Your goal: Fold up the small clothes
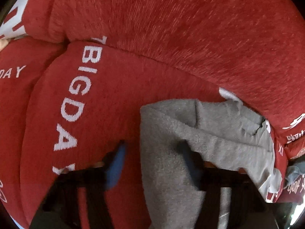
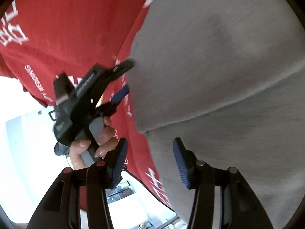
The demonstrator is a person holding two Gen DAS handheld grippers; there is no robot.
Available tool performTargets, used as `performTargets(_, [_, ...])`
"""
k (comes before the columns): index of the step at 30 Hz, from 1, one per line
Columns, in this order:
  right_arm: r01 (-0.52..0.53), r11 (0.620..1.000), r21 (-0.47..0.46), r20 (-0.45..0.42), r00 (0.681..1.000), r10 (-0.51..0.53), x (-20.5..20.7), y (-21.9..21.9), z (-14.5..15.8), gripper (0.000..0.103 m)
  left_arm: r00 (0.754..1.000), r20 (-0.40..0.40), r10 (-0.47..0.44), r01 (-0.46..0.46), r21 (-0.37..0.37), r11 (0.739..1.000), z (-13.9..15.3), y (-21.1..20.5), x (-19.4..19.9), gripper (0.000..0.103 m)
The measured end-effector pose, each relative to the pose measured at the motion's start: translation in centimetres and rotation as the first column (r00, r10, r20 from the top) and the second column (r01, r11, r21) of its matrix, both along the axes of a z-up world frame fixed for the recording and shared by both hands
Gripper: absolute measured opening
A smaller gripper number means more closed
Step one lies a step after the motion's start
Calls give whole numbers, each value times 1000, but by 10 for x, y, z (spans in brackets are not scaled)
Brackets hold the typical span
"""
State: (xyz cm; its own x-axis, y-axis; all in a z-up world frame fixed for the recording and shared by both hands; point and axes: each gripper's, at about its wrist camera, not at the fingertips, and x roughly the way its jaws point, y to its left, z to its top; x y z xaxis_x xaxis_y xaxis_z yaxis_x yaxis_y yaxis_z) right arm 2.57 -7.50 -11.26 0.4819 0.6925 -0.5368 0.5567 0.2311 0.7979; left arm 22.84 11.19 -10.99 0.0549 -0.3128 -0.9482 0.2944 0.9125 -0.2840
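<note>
My left gripper (image 1: 152,152) and right gripper (image 2: 150,160), both released, should bite the grey cloth's (image 1: 171,133) edge squarely.

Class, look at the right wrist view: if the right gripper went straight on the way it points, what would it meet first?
Probably the grey garment, which fills the view ahead of the open right gripper; depth is unclear.
</note>
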Motion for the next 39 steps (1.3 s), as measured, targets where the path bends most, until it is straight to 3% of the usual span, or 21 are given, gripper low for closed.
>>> performTargets(3, [25,1000,8,14,1000,-26,16,21,-12,54,1000,-5,-30,29,-37,999,1,1,4,30])
performTargets(4, [36,999,10,8,999,-36,19,25,-17,54,999,-8,-44,43,-39,998,1,0,5,29])
performTargets(6, [67,998,7,-12,998,-67,23,31,-25,38,998,3,-69,69,-33,997,1,-2,6,27])
performTargets(7, [78,997,11,-18,997,-78,22,28,-26,10,997,7,-78,78,-32,996,2,-3,6,22])
performTargets(8, [90,996,20,-29,996,-89,23,29,-28,6,996,12,-87,87,-29,996,4,-4,7,22])
performTargets(10, [116,992,38,-21,993,-116,30,32,-29,6,995,29,-97,98,-16,995,9,-4,9,22])
performTargets(14, [75,997,8,17,997,-75,41,39,-21,6,995,65,-74,73,21,997,12,7,22,22])
performTargets(18, [33,999,-32,-31,999,-34,43,43,-39,6,993,96,-72,64,81,995,8,19,22,22])
performTargets(20, [58,998,11,-28,998,-58,36,40,-47,7,993,94,-69,60,87,994,9,27,18,24])
performTargets(21, [59,998,19,-30,998,-58,38,38,-44,7,993,96,-64,55,87,995,10,30,16,42])
performTargets(22, [44,999,18,-34,998,-44,36,35,-42,9,993,103,-54,45,93,995,11,32,13,71])
performTargets(23, [30,1000,10,-39,999,-29,34,33,-40,17,991,133,-29,15,105,994,17,39,8,78])
performTargets(26, [-38,999,-26,-46,998,36,19,17,-23,40,990,138,10,-27,121,992,23,47,-3,79])
performTargets(32, [-29,984,-175,-89,996,13,-23,-38,9,42,990,137,29,-45,115,992,39,43,-41,79])
performTargets(36, [60,948,-313,-134,985,-107,-67,-107,30,42,993,119,0,-12,106,994,44,39,-65,79])
performTargets(39, [157,898,-410,-173,954,-246,-99,-160,39,42,991,131,-1,-13,101,995,48,30,-79,79])
